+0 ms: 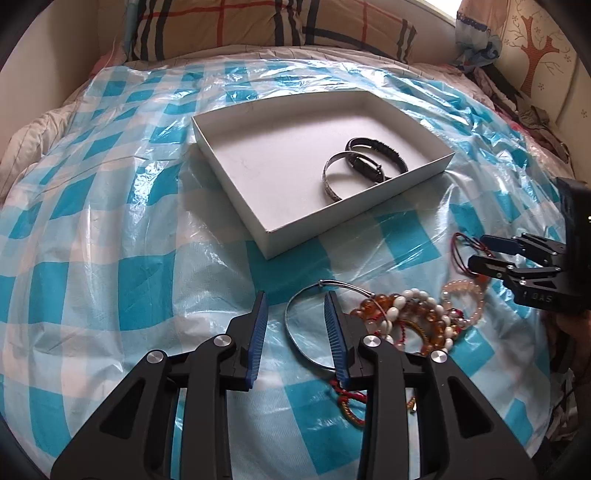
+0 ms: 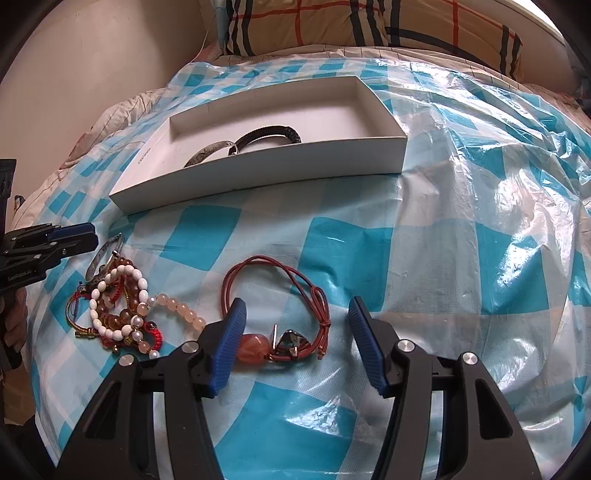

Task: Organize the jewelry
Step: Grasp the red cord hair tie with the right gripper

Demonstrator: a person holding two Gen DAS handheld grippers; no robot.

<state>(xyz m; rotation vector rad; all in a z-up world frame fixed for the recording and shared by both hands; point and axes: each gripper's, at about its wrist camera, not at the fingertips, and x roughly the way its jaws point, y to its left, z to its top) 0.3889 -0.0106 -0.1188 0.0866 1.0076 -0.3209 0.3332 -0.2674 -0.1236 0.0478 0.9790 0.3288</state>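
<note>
A white box (image 1: 236, 173) (image 2: 258, 170) lies on the checked sheet and holds a black bracelet (image 1: 384, 153) (image 2: 273, 132) and a silver bangle (image 1: 328, 177) (image 2: 210, 151). My left gripper (image 1: 295, 306) (image 2: 79, 240) is open, its right finger inside a thin silver bangle (image 1: 291, 325). Beside it lies a pile of beaded bracelets (image 1: 413, 317) (image 2: 122, 306). My right gripper (image 2: 295, 314) (image 1: 480, 251) is open around a red cord bracelet (image 2: 280, 291) (image 1: 463, 245) with an orange stone (image 2: 253, 349).
A blue-and-white checked plastic sheet (image 1: 110, 258) (image 2: 461, 221) covers the bed. A plaid pillow (image 1: 258, 26) (image 2: 369, 26) lies at the headboard. Clothes (image 1: 517, 107) are heaped at the far right in the left wrist view.
</note>
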